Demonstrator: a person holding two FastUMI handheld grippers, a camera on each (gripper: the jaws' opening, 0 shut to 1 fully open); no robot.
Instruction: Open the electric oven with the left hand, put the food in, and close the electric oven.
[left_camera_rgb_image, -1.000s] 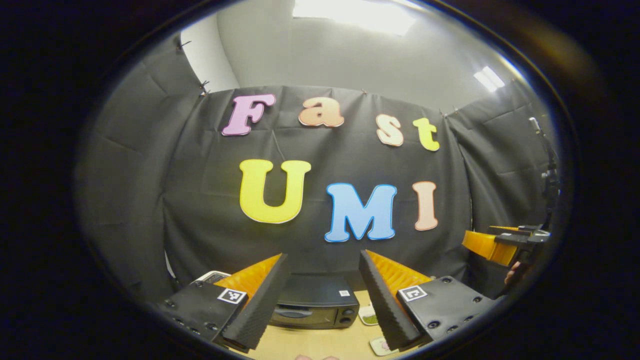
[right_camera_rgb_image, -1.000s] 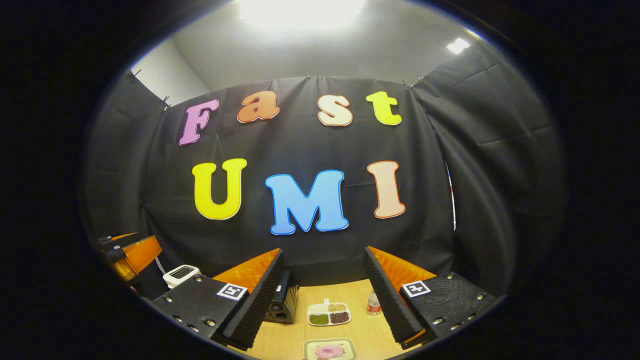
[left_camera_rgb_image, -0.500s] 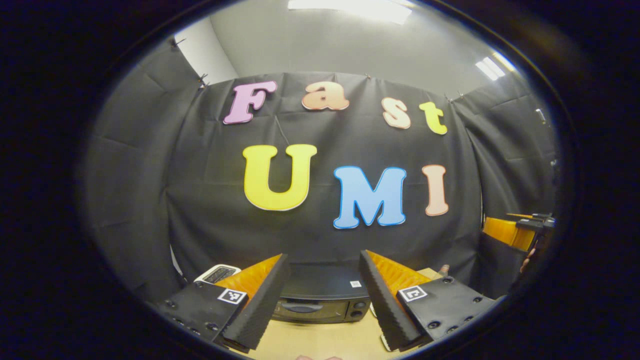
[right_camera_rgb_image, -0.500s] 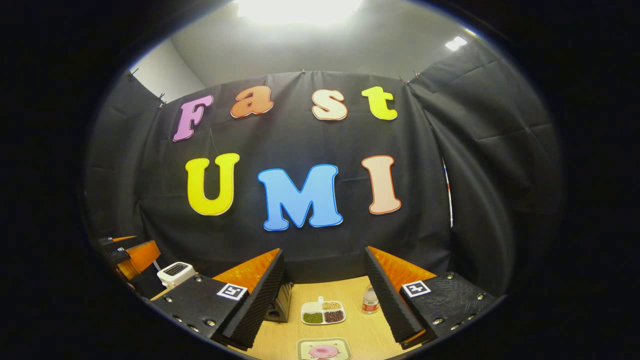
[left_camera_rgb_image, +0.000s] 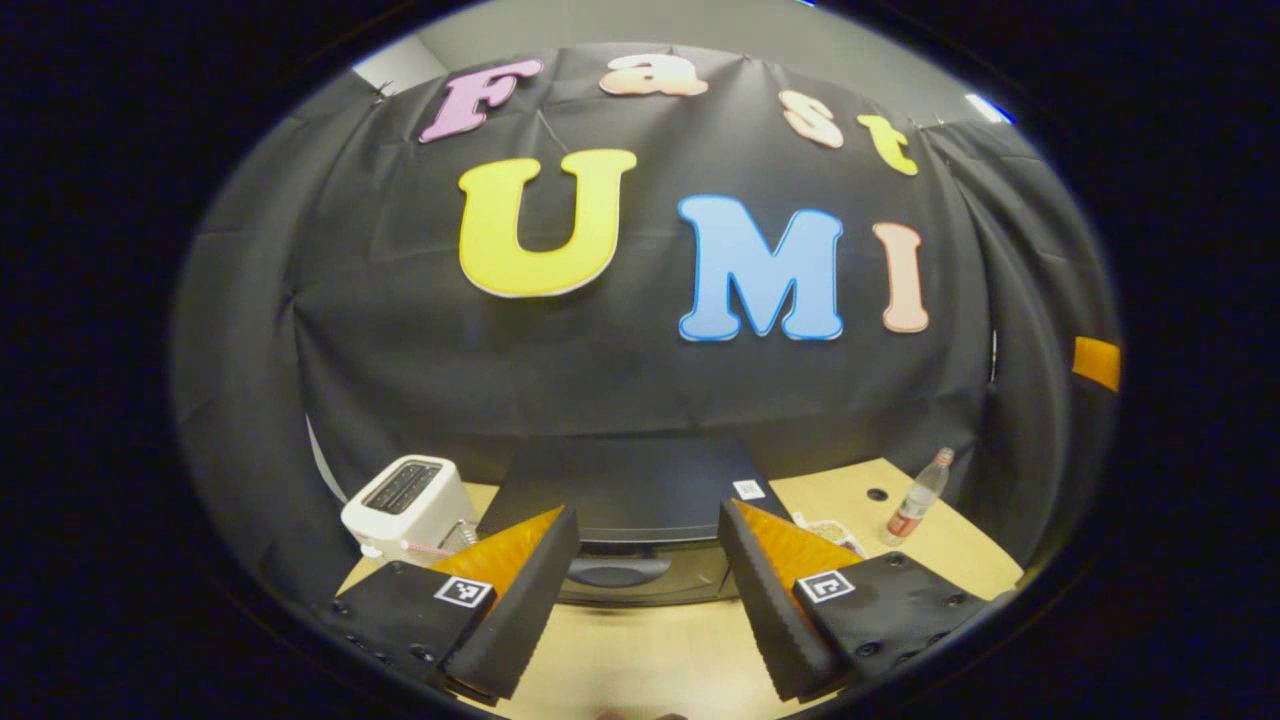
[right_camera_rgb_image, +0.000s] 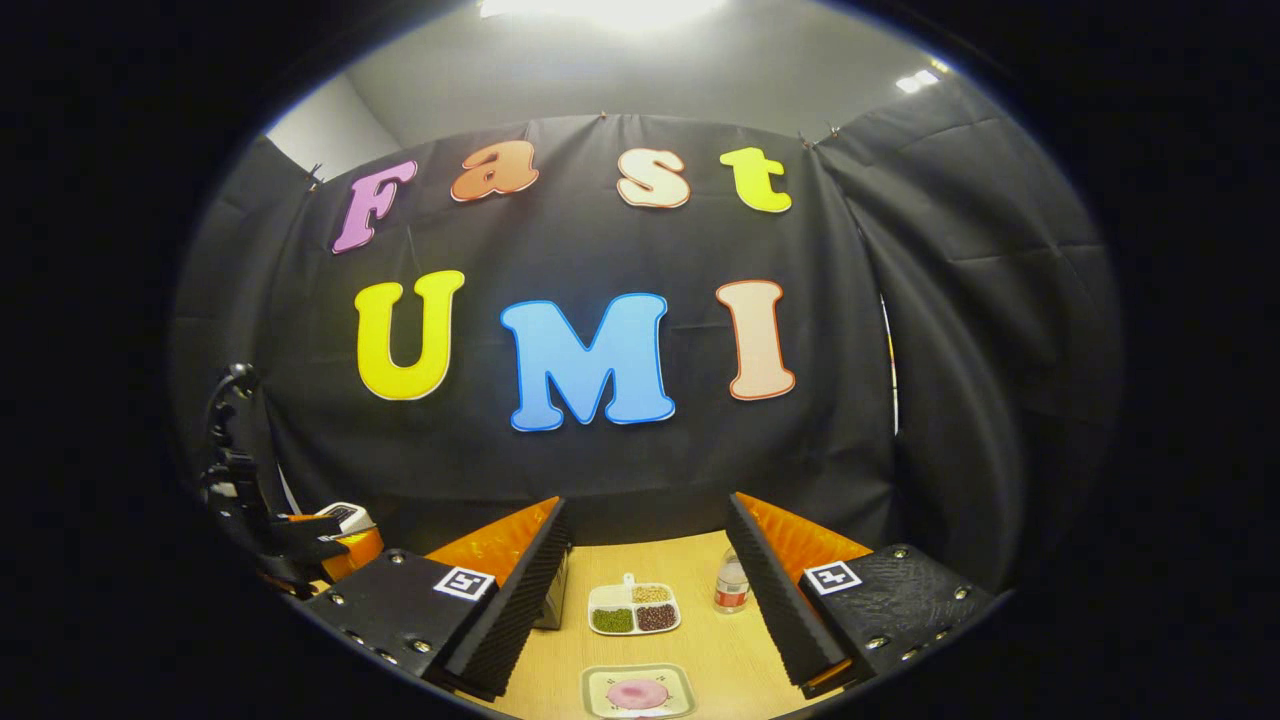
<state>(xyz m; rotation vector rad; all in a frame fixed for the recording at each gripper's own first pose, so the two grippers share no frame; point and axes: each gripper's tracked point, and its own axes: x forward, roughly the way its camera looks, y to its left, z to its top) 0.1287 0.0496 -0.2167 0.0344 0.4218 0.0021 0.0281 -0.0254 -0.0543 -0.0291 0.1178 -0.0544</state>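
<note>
My left gripper (left_camera_rgb_image: 645, 600) hangs with its jaws spread wide and nothing between them, aimed straight at the black box-shaped electric oven (left_camera_rgb_image: 630, 500) ahead of it. The oven's door is shut, and its dark curved handle (left_camera_rgb_image: 618, 572) sits right in the gap between my left fingers, a little beyond the tips. I judge I am lined up this way so that the jaws can close over that handle and pull the door down, since opening is the first step and it is not yet done.

To the left of my left gripper stands a white slot toaster (left_camera_rgb_image: 405, 498), just beside the oven; to the right, well off, a small clear plastic bottle with a red label (left_camera_rgb_image: 912, 505) stands upright on the pale wooden table (left_camera_rgb_image: 640, 665).

My right gripper (right_camera_rgb_image: 645, 600) is also wide and empty, waiting over the food. Just below its fingertips lies a small square plate with a pink round piece of food (right_camera_rgb_image: 637, 692); farther ahead sits a white divided dish of beans and grains (right_camera_rgb_image: 633, 610), with the bottle beside it. Keeping this hand near the plate seems sensible, ready to lift the food once the door drops.
</note>
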